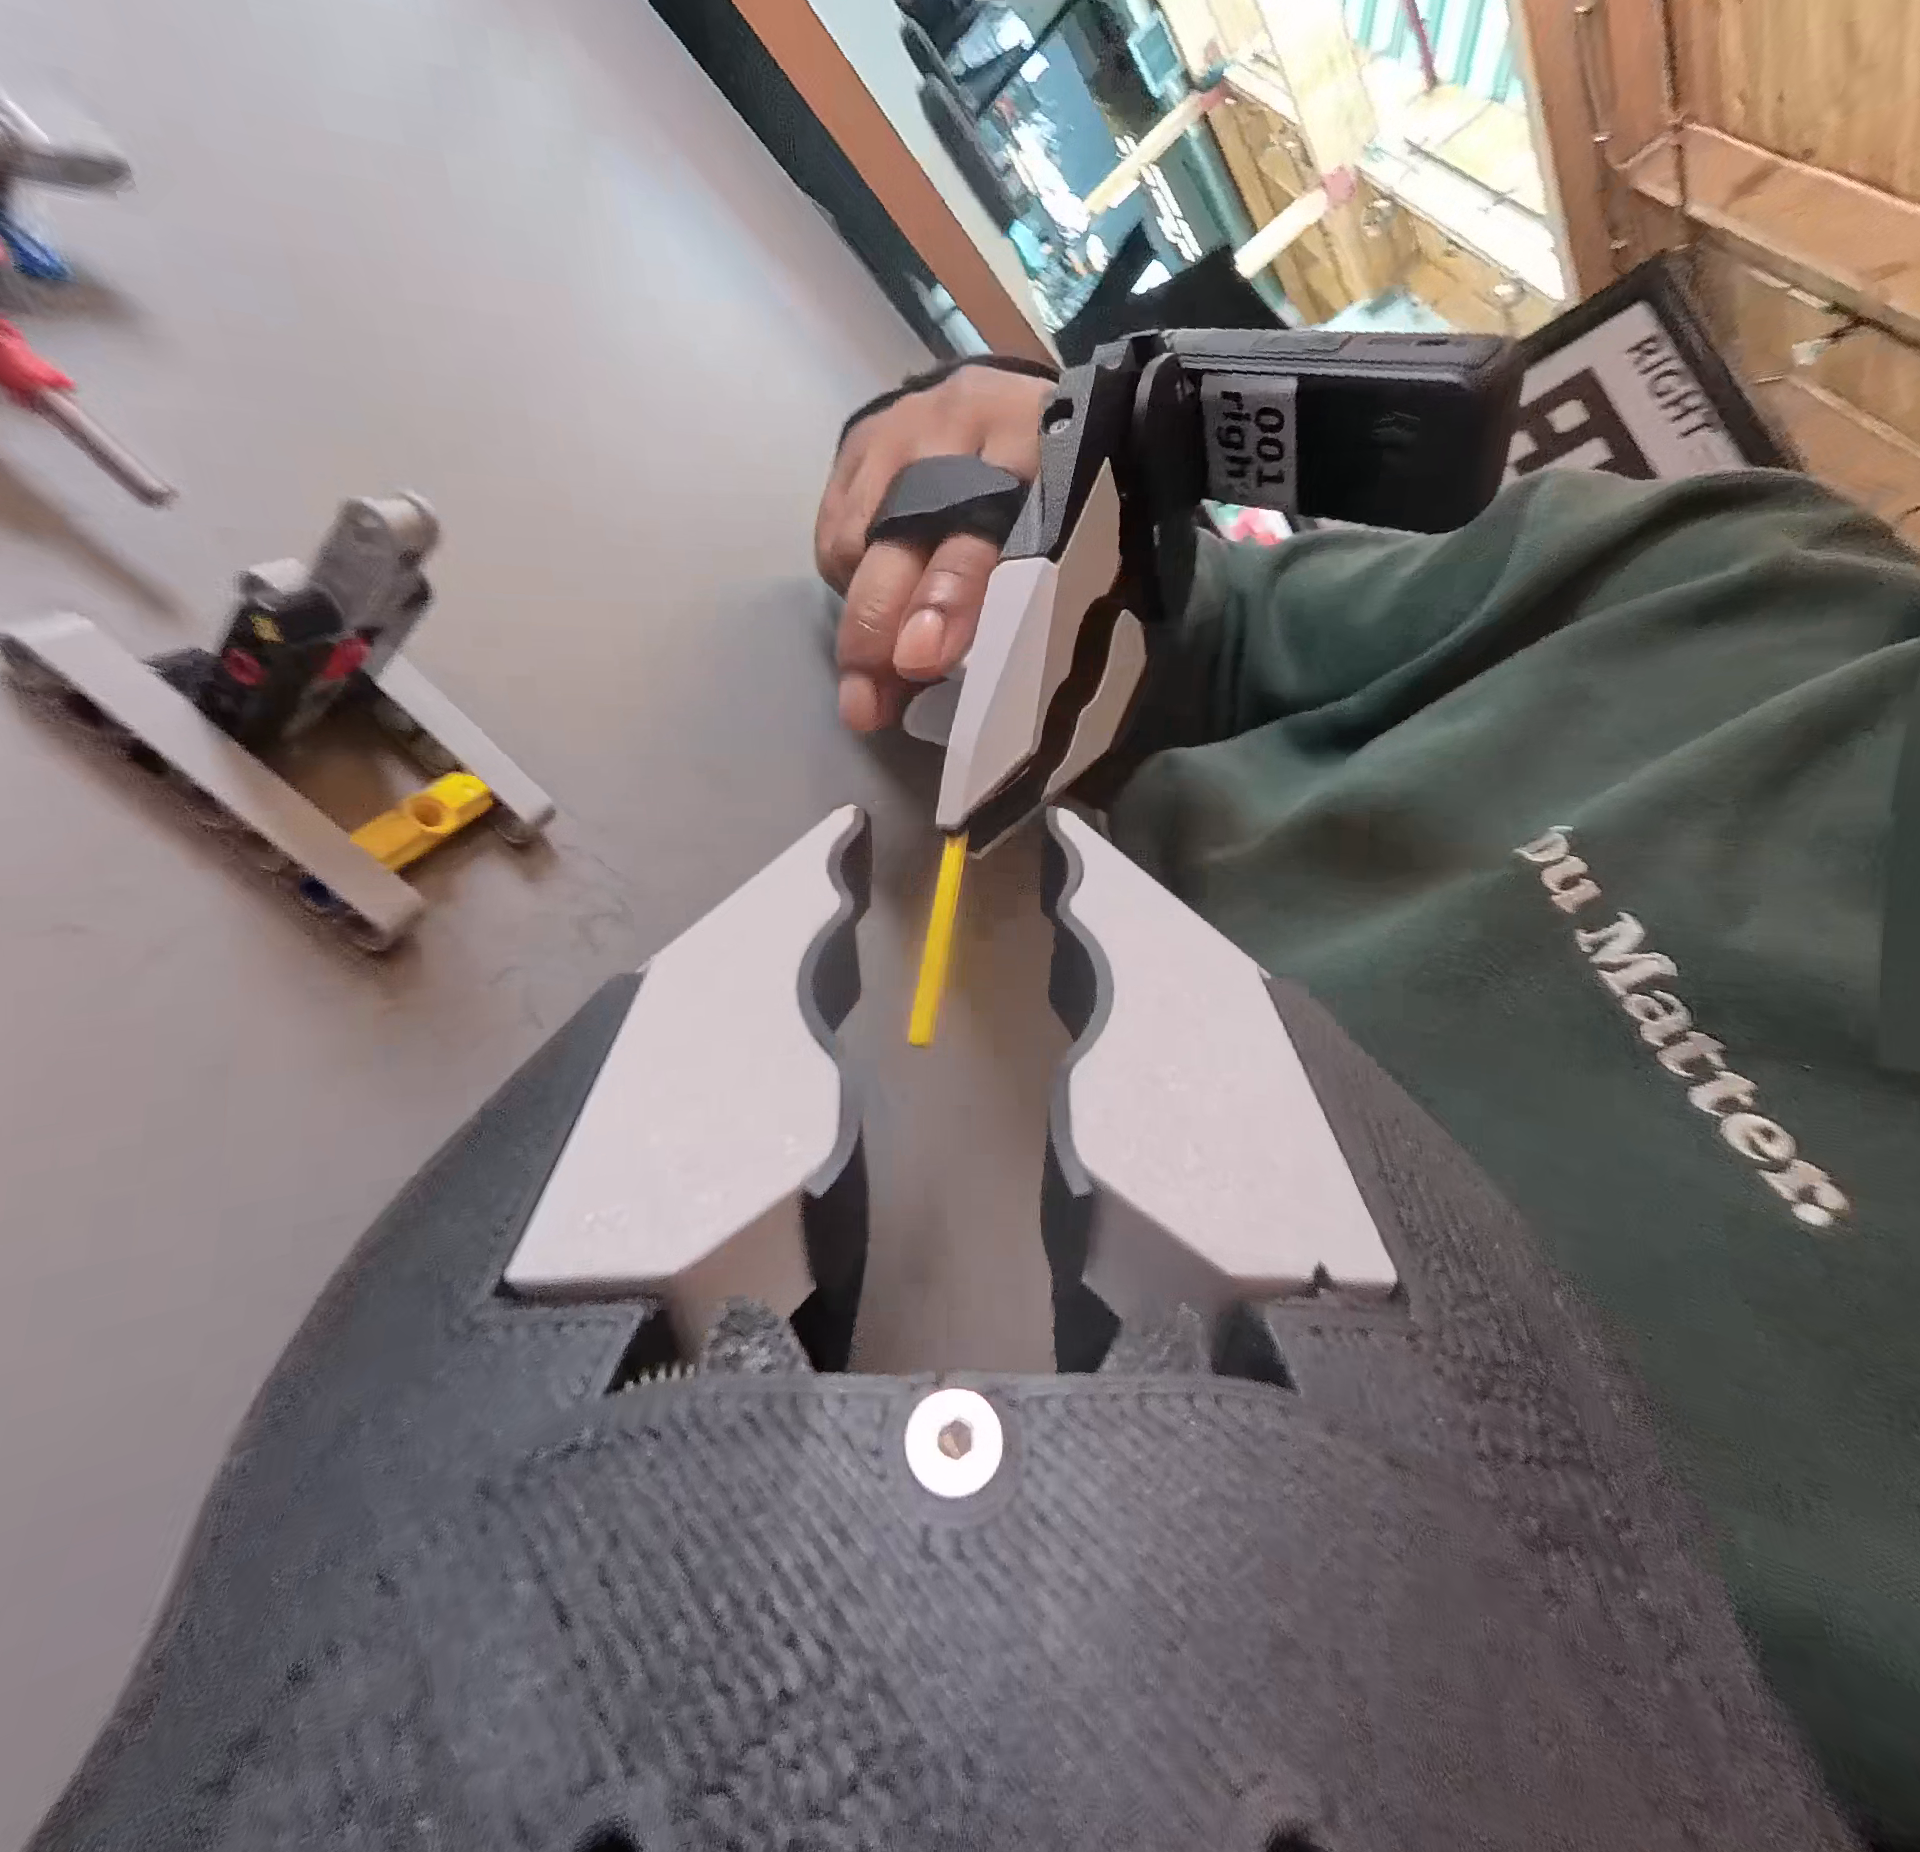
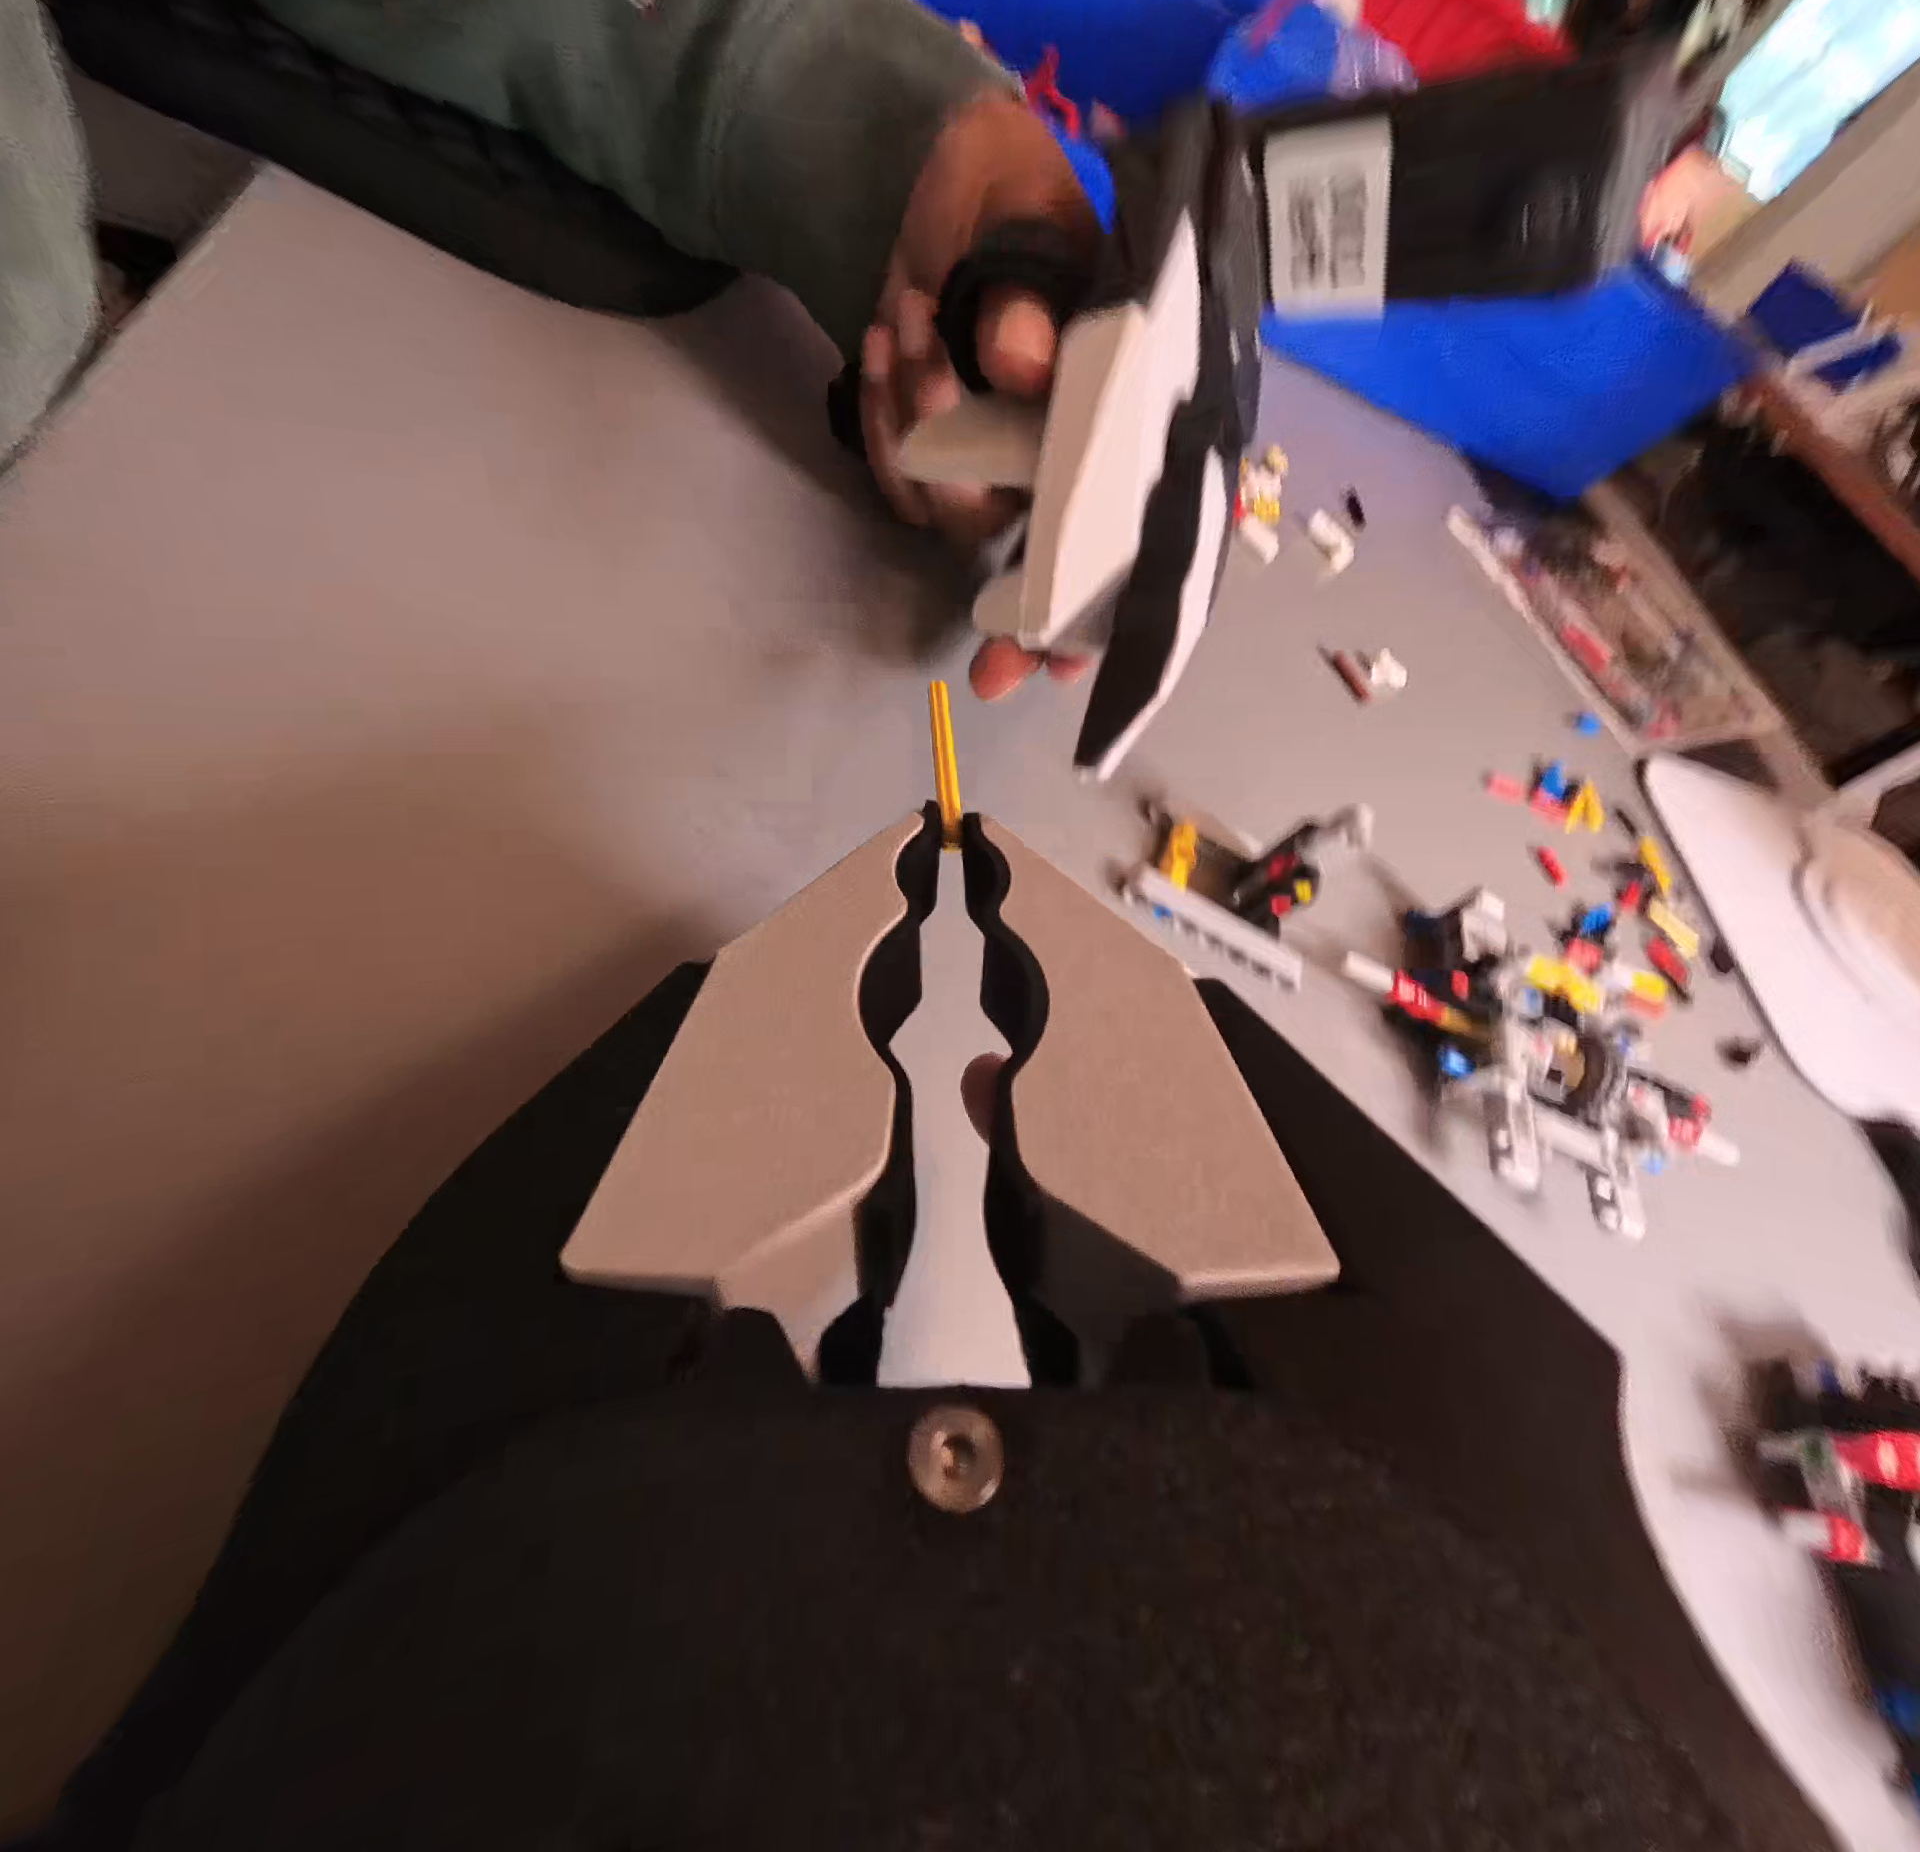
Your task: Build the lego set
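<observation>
Holding a thin yellow stick (image 2: 943, 763) by one end, with both fingertips (image 2: 920, 828) of the right gripper (image 2: 943, 823) pinched tight on it. Poking out past the tips, up off the grey table (image 1: 468, 348). Reaching in between the wide-apart fingers (image 1: 831, 846) of the left gripper (image 1: 961, 836), with nothing squeezed there and no touch on either side, as far as can be told. Looks like a hand-over already made, with the stick now only in the right one. Not yet put on anything. Lying near on the table: a grey frame with a yellow piece (image 1: 421, 815), just off to the side. Scattered farther away: lots of small coloured bricks (image 2: 1579, 971), too blurry to name one by one, maybe parts of a half-built toy.
</observation>
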Tool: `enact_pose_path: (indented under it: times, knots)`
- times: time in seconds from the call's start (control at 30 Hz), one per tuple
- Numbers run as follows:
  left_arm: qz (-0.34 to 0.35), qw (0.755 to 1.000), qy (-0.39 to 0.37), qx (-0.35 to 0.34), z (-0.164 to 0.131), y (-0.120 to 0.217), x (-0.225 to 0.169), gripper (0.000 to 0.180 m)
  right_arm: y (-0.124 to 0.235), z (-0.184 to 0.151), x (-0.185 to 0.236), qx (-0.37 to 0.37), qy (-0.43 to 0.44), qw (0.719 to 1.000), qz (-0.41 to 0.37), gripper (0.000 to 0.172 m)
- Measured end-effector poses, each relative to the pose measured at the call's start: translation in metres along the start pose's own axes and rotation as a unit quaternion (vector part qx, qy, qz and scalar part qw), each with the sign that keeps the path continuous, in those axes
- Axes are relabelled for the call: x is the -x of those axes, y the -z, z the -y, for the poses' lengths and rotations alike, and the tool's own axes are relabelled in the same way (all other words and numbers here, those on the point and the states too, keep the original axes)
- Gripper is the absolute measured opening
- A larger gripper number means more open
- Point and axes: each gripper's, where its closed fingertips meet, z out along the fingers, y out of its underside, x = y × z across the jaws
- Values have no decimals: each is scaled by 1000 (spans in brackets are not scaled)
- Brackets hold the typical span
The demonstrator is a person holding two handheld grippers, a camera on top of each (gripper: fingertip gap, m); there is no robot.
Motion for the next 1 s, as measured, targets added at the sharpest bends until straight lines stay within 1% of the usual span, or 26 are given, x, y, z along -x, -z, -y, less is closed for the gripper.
enact_pose_path:
  times: [0.07,0.13,0.23,0.3,0.43,0.6,0.67,0.73,0.8,0.87,0.93,1.0]
  knots:
    - [50,998,-46,-20,9,5,8,34,5,-22,-13,55,-27,998,-11,1]
    - [105,990,-92,-32,16,10,17,36,12,-44,-25,116,-33,992,-25,1]
    - [178,971,-156,-38,23,17,31,37,22,-67,-37,185,-33,981,-36,2]
    - [204,961,-183,-46,28,20,34,37,26,-77,-39,217,-33,975,-32,2]
    - [226,950,-210,-52,33,24,36,36,26,-80,-42,228,-26,973,-25,3]
    - [239,943,-222,-61,38,28,36,36,26,-81,-43,246,-35,969,-1,4]
    - [249,938,-232,-68,42,32,34,36,26,-81,-45,248,-44,968,1,7]
    - [274,925,-253,-73,52,44,29,36,28,-81,-48,246,-52,968,-4,14]
    - [319,902,-281,-76,70,74,14,36,32,-74,-52,223,-62,973,-16,16]
    - [382,870,-300,-81,88,126,-6,32,39,-60,-56,180,-77,980,-28,16]
    - [458,837,-289,-79,97,196,-22,29,49,-48,-64,136,-93,985,-53,16]
    - [528,809,-249,-62,89,272,-29,25,60,-38,-71,90,-113,986,-82,16]
